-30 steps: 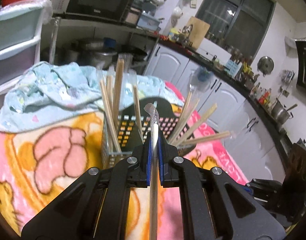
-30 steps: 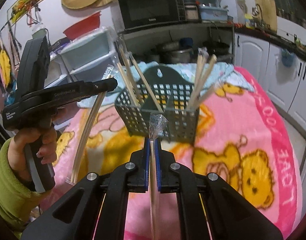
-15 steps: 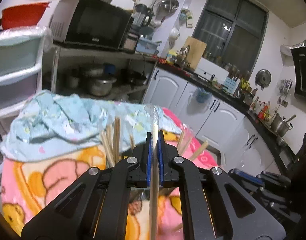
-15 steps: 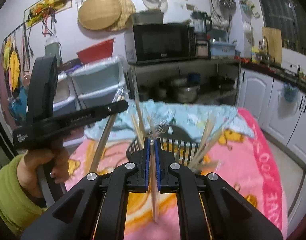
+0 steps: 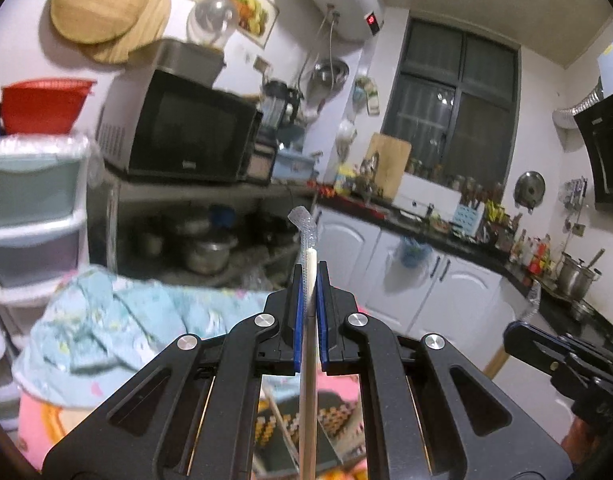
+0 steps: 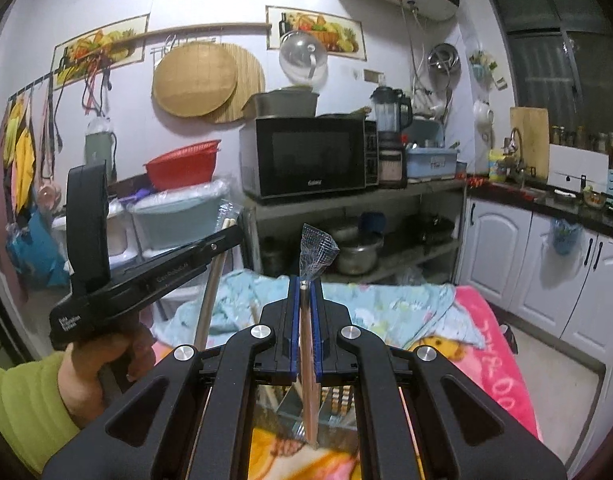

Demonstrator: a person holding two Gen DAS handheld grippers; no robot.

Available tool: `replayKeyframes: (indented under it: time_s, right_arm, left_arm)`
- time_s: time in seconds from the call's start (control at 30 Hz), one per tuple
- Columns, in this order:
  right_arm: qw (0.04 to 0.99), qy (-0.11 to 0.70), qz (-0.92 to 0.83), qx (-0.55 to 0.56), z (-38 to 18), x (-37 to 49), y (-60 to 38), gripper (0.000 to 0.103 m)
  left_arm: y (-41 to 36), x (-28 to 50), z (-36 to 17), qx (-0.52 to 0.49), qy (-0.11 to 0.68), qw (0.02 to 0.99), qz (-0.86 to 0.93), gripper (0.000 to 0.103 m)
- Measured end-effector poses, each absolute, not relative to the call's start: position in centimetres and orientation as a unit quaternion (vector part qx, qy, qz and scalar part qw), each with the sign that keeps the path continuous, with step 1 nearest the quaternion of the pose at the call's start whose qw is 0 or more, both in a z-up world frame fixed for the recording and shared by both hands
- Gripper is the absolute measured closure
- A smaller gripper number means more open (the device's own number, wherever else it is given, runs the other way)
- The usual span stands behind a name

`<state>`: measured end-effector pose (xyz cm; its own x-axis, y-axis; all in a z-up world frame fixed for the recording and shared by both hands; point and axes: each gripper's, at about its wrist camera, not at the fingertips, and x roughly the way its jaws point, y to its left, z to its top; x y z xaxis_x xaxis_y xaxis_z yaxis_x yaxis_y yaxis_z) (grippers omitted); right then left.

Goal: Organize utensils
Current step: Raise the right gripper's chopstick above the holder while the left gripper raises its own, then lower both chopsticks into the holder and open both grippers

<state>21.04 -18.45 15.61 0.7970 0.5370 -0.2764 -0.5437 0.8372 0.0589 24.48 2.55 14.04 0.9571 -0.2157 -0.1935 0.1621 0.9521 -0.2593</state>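
Observation:
My left gripper (image 5: 309, 276) is shut on a pair of wooden chopsticks in a clear wrapper (image 5: 307, 400); the wrapper's end sticks up past the pads. My right gripper (image 6: 305, 288) is shut on another wrapped pair of chopsticks (image 6: 307, 380), which hangs down below it. Beneath both grippers, the dark mesh utensil basket (image 6: 334, 400) (image 5: 290, 428) shows only in glimpses between the gripper arms. In the right wrist view a hand in a green sleeve holds the left gripper (image 6: 230, 236) up at the left, its chopsticks (image 6: 208, 292) hanging down. The right gripper (image 5: 510, 334) appears at the left wrist view's right edge.
A pink cartoon blanket (image 6: 494, 344) covers the table, with a light blue cloth (image 5: 118, 320) bunched at its far side. Behind stand a shelf with a microwave (image 6: 306, 156) and pots, plastic drawers (image 5: 26, 220) to the left and white cabinets (image 5: 426, 300) to the right.
Both grippers have risen and tipped upward, each still clamping its chopsticks. The basket has slid from the middle of both views to the bottom edge, and more wall now shows.

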Motion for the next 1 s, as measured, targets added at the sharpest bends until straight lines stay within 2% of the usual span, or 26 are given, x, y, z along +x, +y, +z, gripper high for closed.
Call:
replayKeyframes:
  time_s: [0.33, 0.53, 1.0]
  right_arm:
    - [0.955, 0.107, 0.276, -0.007, 16.0, 22.4, -18.4, 0.098]
    - [0.958, 0.093, 0.269, -0.019, 15.5, 23.3, -17.9, 0.098]
    - [0.956, 0.13, 0.261, -0.003, 13.0, 25.7, -17.7, 0.098]
  left_arm:
    - [2.3, 27.0, 14.2, -0.114, 0.061, 0.99, -0.055, 0.1]
    - [2.6, 28.6, 12.8, -0.12, 0.059, 0.99, -0.038, 0.1]
    - [2.1, 29.3, 9.5, -0.109, 0.073, 0.99, -0.051, 0.1]
